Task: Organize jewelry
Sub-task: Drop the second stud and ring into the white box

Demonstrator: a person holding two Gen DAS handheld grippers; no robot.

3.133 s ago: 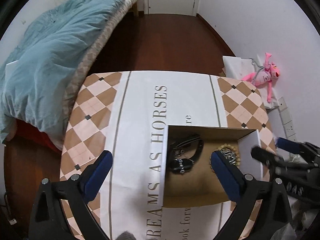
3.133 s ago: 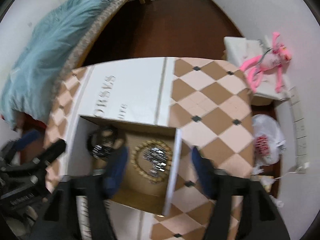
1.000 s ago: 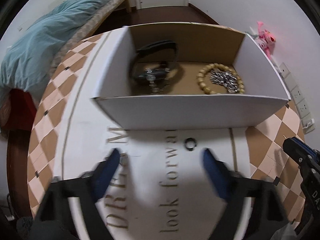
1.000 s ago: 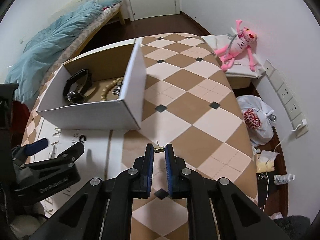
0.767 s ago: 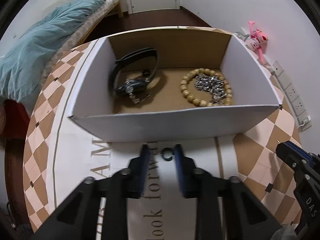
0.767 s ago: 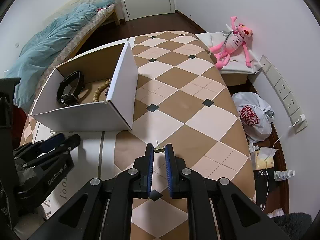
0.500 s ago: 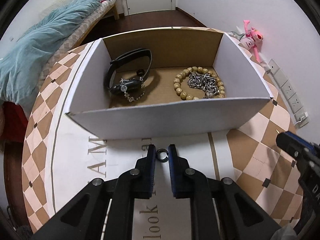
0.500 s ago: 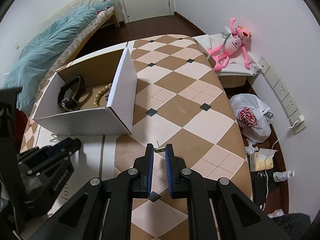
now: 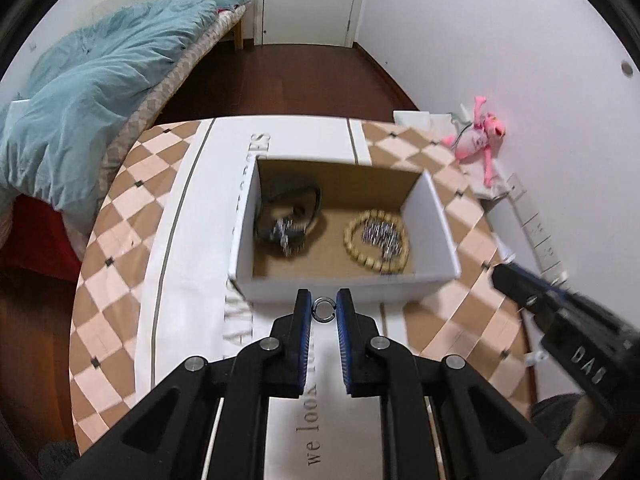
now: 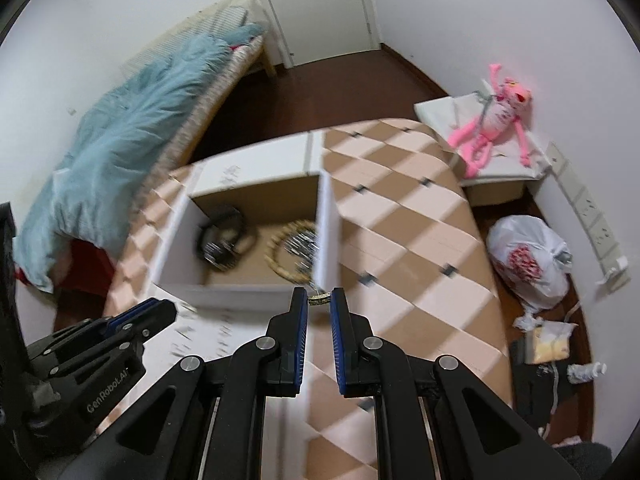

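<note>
An open white cardboard box (image 9: 344,280) stands on the table and holds a black watch (image 9: 290,216), a wooden bead bracelet (image 9: 376,240) and a silver chain (image 9: 384,234). My left gripper (image 9: 323,309) is shut on a small dark ring (image 9: 323,309), held above the table just in front of the box's near wall. My right gripper (image 10: 319,298) is shut on a small gold ring (image 10: 319,299), held near the box's front right corner (image 10: 320,276). The box also shows in the right wrist view (image 10: 180,240).
The table (image 9: 120,280) has a checked cloth with a white printed band. A bed with a blue quilt (image 9: 80,88) stands to the left. A pink plush toy (image 10: 496,120) and a white plastic bag (image 10: 528,260) lie to the right on the floor side.
Both grippers have lifted off the table with their rings and moved up toward the box. The box now sits lower and farther in both views.
</note>
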